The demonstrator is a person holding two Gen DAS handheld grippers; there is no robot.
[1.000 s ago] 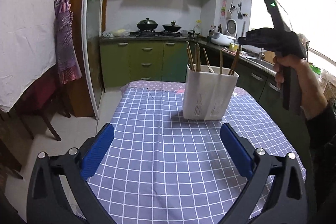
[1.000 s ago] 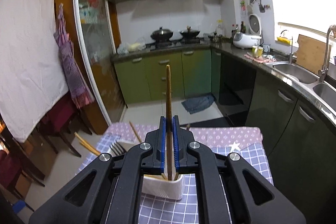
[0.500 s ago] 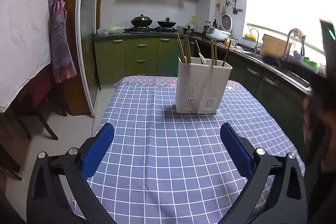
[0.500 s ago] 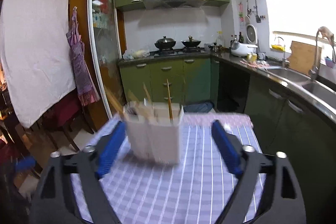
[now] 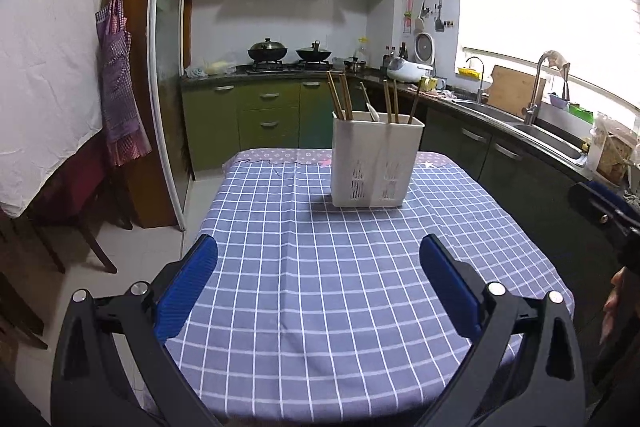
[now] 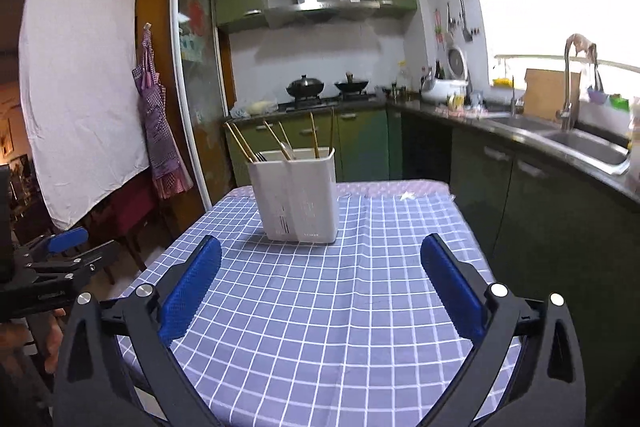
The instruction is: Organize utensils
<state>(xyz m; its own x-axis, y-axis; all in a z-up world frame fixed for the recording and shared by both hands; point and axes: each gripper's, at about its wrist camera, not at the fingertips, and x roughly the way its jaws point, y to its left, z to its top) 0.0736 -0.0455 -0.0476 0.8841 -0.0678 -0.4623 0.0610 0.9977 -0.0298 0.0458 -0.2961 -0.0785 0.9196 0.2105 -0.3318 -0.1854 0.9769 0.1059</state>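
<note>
A white two-compartment utensil holder stands upright on the far half of the checked tablecloth. Several wooden chopsticks and a pale spoon stick up out of it. My left gripper is open over the near part of the table, well short of the holder, with nothing between its fingers. My right gripper faces the same holder from the near right; its jaws are opening wide and hold nothing. The chopsticks lean in the holder.
The purple-blue cloth covers the whole table. Green cabinets, a stove with two pots and a sink counter run behind and to the right. Chairs stand left of the table. One blue pad of the left gripper shows at the left edge.
The right gripper let go of the chopstick it held over the holder, opened wide and drew back and down. The chopstick now stands in the holder. The left gripper shifted slightly.
</note>
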